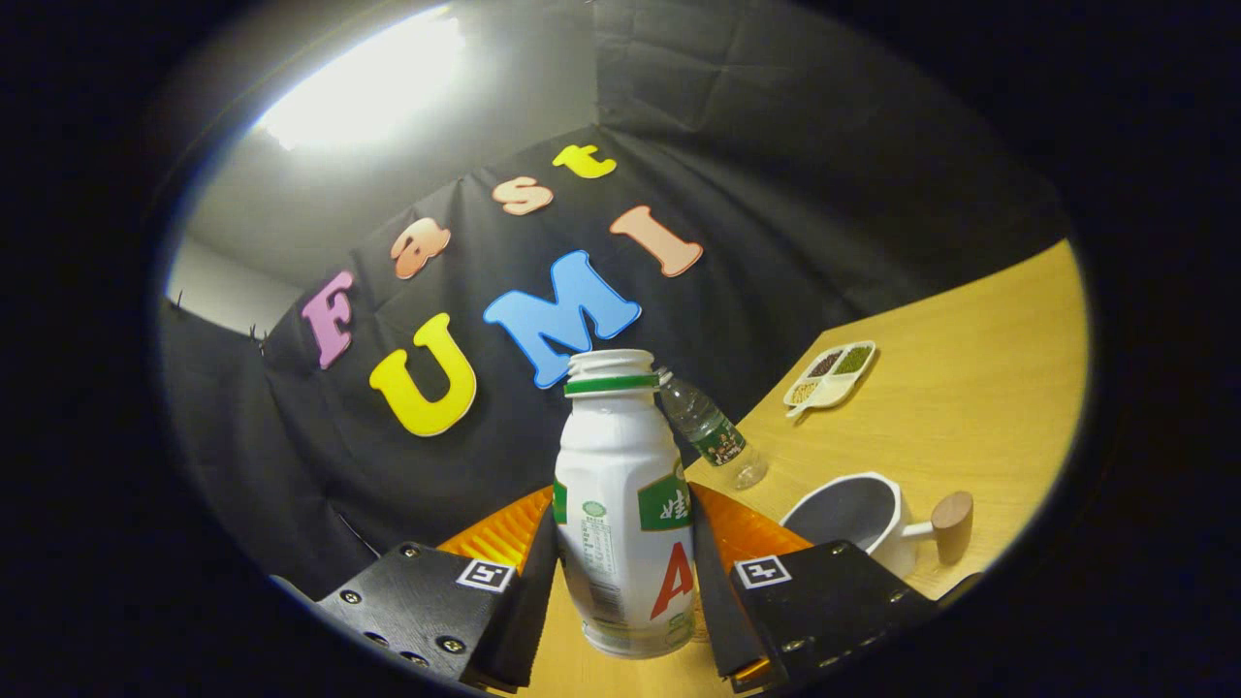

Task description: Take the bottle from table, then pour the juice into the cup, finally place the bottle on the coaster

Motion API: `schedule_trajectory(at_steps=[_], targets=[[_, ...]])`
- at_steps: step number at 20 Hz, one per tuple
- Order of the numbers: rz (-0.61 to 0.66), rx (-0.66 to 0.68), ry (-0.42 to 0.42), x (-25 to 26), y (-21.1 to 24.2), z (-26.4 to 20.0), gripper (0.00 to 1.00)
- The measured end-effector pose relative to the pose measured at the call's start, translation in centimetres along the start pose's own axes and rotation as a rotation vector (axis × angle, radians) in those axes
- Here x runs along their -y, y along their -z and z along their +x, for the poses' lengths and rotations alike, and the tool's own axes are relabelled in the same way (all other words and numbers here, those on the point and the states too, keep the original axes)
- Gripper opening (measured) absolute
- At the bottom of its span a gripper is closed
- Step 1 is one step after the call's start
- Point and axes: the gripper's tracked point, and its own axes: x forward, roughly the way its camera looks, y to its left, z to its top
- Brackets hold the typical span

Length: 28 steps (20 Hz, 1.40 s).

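Note:
A white bottle (620, 504) with a green neck ring, a green label and no cap stands between my fingers, lifted off the wooden table (970, 388) and roughly upright. My gripper (622, 591) is shut on the bottle, one finger pressing each side of its body. A white cup (853, 519) with a round wooden handle sits on the table just ahead and to the right of my right finger; its inside looks empty. An orange ribbed coaster (504, 528) lies behind the bottle, partly hidden by it and by my fingers.
A small clear water bottle (713, 431) stands beyond the held bottle. Farther back on the right lies a white divided dish (831, 376) with beans and grains. Black cloth walls the table's far side.

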Motion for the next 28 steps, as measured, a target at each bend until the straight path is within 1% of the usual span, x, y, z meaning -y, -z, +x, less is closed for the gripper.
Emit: schedule_trajectory(at_steps=[8, 10, 11, 13, 16, 17, 21, 24, 28], targets=[[-0.467, -0.038, 0.064, -1.7, 2.8, 1.5, 0.67], [-0.561, -0.043, 0.059, -2.4, 3.3, 2.1, 0.68], [-0.583, -0.037, 0.044, -2.9, 3.5, 2.4, 0.68], [-0.583, -0.03, -0.001, -3.8, 4.5, 2.9, 0.68], [-0.623, -0.049, 0.021, -2.0, 5.7, 3.8, 0.68], [-0.625, -0.045, 0.016, -1.8, 5.9, 4.1, 0.68], [-0.612, -0.068, -0.01, -0.9, 7.8, 5.6, 0.68], [-0.618, -0.097, -0.004, 0.0, 8.9, 6.0, 0.68], [-0.595, -0.086, 0.0, 0.4, 8.9, 6.1, 0.68]])
